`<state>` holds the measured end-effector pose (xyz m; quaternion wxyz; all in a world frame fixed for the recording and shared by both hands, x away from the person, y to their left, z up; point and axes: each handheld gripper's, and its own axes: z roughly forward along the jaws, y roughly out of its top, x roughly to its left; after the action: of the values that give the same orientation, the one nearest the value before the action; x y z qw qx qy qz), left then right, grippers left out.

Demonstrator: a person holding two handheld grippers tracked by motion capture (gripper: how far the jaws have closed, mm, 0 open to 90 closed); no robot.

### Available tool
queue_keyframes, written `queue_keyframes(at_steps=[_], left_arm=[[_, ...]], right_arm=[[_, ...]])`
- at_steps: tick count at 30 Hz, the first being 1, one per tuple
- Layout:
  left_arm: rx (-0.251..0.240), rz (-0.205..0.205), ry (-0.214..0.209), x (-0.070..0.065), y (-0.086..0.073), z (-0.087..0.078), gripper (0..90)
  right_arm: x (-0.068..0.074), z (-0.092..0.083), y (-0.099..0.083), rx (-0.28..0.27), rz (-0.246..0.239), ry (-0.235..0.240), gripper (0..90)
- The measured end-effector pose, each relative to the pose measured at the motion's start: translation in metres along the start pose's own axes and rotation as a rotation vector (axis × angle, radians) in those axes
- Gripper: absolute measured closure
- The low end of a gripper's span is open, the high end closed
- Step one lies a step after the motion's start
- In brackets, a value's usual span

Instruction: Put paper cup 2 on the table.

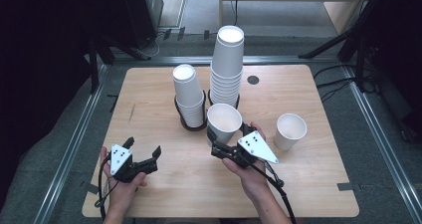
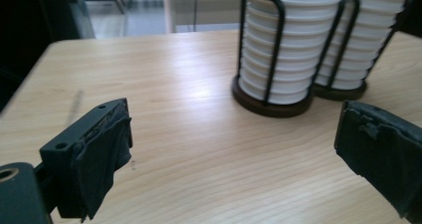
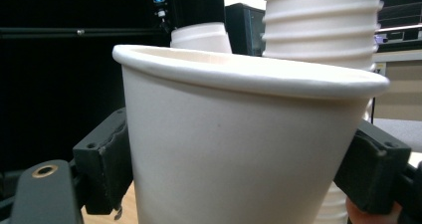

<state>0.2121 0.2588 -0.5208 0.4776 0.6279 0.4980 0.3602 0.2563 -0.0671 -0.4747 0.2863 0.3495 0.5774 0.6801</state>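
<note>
My right gripper (image 1: 228, 133) is shut on a white paper cup (image 1: 224, 120), held upright with its mouth up, just in front of the two cup stacks. In the right gripper view the cup (image 3: 239, 149) sits between both jaws of that gripper (image 3: 244, 169), with their pads against its sides. My left gripper (image 1: 144, 147) is at the table's front left, open, with nothing between its jaws. In the left gripper view, bare wood lies between the jaws of this gripper (image 2: 234, 144).
Two stacks of upside-down white cups stand in black wire holders mid-table, a shorter one (image 1: 188, 97) and a taller one (image 1: 227, 64). A single upright cup (image 1: 289, 130) stands to the right. The wooden table (image 1: 164, 184) ends just behind the person's hands.
</note>
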Motion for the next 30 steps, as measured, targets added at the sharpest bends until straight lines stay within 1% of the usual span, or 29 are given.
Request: queue_keyframes(at_steps=[1, 2, 3, 4, 6, 9, 11, 12, 14, 17, 19, 22, 24, 26, 30], left_arm=[[0.0, 0.003, 0.021, 0.002, 0.0, 0.0, 1.9], [0.005, -0.003, 0.034, 0.005, -0.001, 0.0, 1.9], [0.012, -0.014, 0.043, 0.01, -0.002, 0.0, 1.9], [0.021, -0.016, 0.044, 0.014, -0.004, 0.001, 1.9], [0.037, -0.019, 0.058, 0.021, -0.008, 0.001, 1.9], [0.04, -0.048, 0.052, 0.03, -0.013, 0.002, 1.9], [0.031, -0.056, 0.038, 0.034, -0.014, 0.001, 1.9], [0.025, -0.054, 0.04, 0.035, -0.015, 0.0, 1.9], [0.017, -0.038, 0.033, 0.037, -0.016, -0.001, 1.9], [0.025, -0.035, 0.033, 0.038, -0.02, -0.001, 1.9], [0.032, -0.041, 0.04, 0.04, -0.022, 0.0, 1.9], [0.023, -0.071, 0.038, 0.043, -0.022, 0.001, 1.9], [0.022, -0.084, 0.04, 0.045, -0.023, 0.001, 1.9], [0.021, -0.087, 0.044, 0.046, -0.023, 0.001, 1.9], [0.025, -0.077, 0.043, 0.045, -0.023, 0.001, 1.9]], right_arm=[[0.0, 0.0, -0.002, 0.004, -0.001, 0.0, 15.2], [0.0, 0.001, -0.006, 0.009, 0.002, 0.003, 15.2], [0.0, 0.001, -0.009, 0.014, -0.004, 0.002, 15.2], [0.0, 0.002, -0.013, 0.023, -0.006, 0.003, 15.2], [-0.001, 0.004, -0.019, 0.032, -0.009, 0.001, 15.1], [-0.003, 0.004, -0.028, 0.042, -0.007, -0.003, 15.1], [-0.005, 0.005, -0.035, 0.041, -0.006, -0.001, 15.2], [-0.005, 0.005, -0.039, 0.038, -0.014, -0.003, 15.2], [-0.005, 0.006, -0.045, 0.039, -0.018, -0.002, 15.3], [-0.004, 0.009, -0.055, 0.044, -0.023, 0.0, 15.3], [-0.002, 0.011, -0.06, 0.052, -0.024, 0.002, 15.3], [0.001, 0.013, -0.063, 0.059, -0.034, 0.004, 15.3], [0.002, 0.015, -0.064, 0.063, -0.045, 0.001, 15.3], [0.002, 0.017, -0.065, 0.072, -0.055, -0.005, 15.3], [-0.001, 0.019, -0.067, 0.075, -0.069, -0.02, 15.3]])
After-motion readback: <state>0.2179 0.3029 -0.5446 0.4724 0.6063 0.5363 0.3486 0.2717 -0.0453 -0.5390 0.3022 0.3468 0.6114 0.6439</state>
